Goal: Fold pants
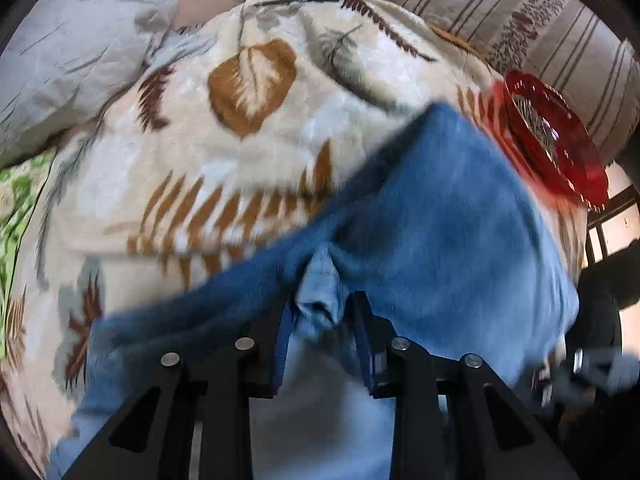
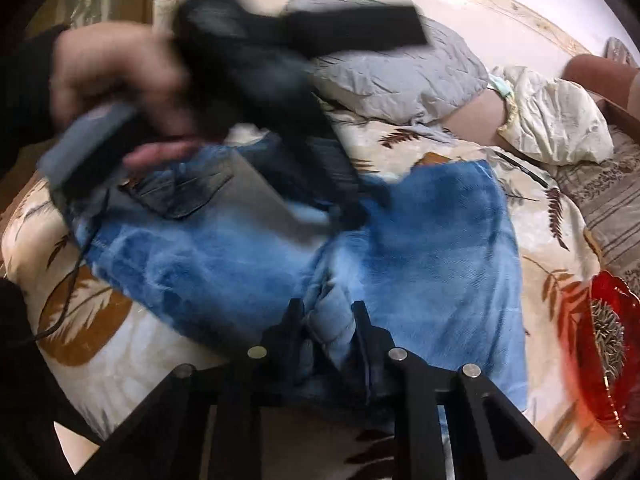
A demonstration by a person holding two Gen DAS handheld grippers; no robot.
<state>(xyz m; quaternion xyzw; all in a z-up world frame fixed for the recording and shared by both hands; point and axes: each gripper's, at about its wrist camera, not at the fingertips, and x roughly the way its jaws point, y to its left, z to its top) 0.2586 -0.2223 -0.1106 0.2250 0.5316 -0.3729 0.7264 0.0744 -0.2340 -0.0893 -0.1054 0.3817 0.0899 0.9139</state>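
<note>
Two folds of the blue pants [image 1: 440, 208] are pinched, one by each hand-held gripper: left [image 1: 320, 312], right [image 2: 326, 312]. Only the right wrist view shows the hand [image 2: 116, 80] above the pants, which lie on the leaf-patterned bed [image 1: 180, 140].

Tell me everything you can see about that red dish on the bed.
The red dish looks like see-through glass or plastic with a wavy, scalloped rim. It holds a heap of small, pale, striped bits, perhaps seeds. It rests on the leaf-patterned blanket near the bed's edge, just beside the blue jeans; whether it touches them is unclear. In the left wrist view it appears tilted, though the lens bends things. Neither pair of tongs touches it.
</note>
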